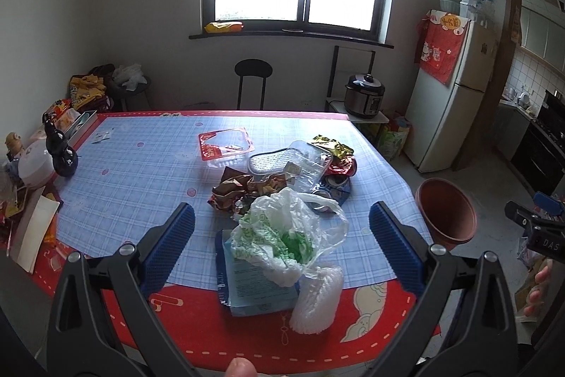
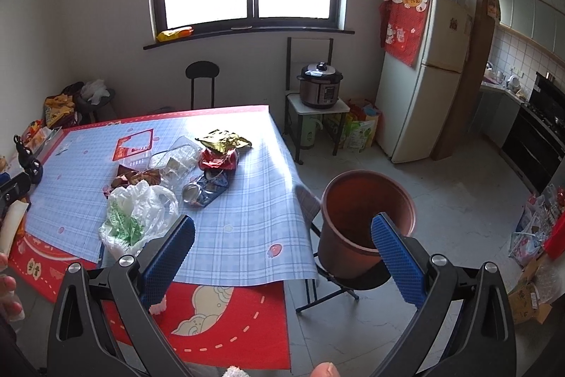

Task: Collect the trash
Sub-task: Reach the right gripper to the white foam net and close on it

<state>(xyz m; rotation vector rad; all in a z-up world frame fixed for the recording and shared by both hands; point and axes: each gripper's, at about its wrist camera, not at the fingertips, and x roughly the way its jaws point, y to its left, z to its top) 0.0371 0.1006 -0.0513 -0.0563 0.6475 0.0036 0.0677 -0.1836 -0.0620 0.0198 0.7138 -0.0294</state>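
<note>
Trash lies in a pile on the table (image 1: 134,172): a white plastic bag with green print (image 1: 282,235), a white foam net (image 1: 317,299), a blue paper packet (image 1: 254,285), brown wrappers (image 1: 240,189), a clear plastic tray (image 1: 293,161), a red-rimmed tray (image 1: 226,143), a gold wrapper (image 1: 332,145) and a crushed can (image 1: 332,193). My left gripper (image 1: 282,221) is open and empty, above the bag. My right gripper (image 2: 282,228) is open and empty, over the table's right edge. The brown bin (image 2: 367,218) stands on a stool right of the table.
Bottles, a bowl and snack packs (image 1: 42,158) crowd the table's left edge. A black stool (image 1: 252,76) stands behind the table. A pressure cooker (image 2: 319,85) on a small stand and a fridge (image 2: 420,76) are at the right. Boxes and bags (image 2: 533,253) lie on the floor.
</note>
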